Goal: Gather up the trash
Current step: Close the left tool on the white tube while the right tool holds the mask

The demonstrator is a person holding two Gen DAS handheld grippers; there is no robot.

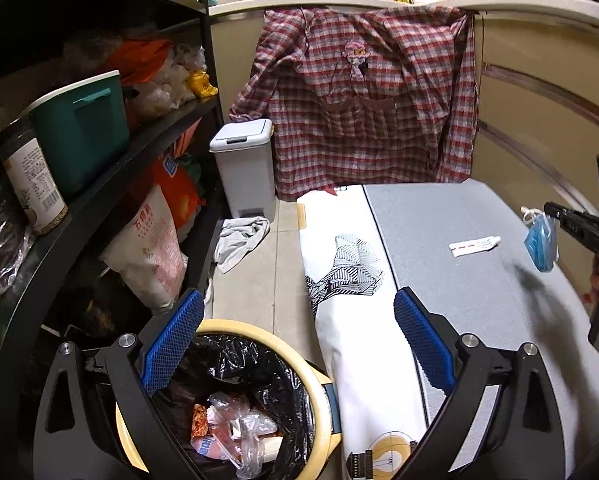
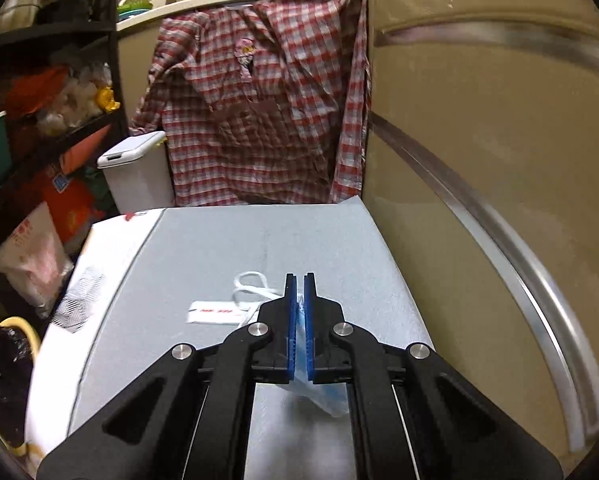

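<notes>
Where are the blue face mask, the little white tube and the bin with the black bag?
blue face mask [image 1: 541, 246], left wrist view, its hanging pleated body.
white tube [image 1: 474, 246], left wrist view, its middle.
bin [image 1: 319, 412], left wrist view, its cream rim.

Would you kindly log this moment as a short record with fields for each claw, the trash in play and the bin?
right claw: shut on the blue face mask, lifted clear of the grey table top
left claw: open, empty, above the bin's edge
trash left on table: small white tube
bin: round, cream rim, black liner, wrappers and plastic inside, on the floor beside the table
likely next step: carry the mask to the bin
</notes>
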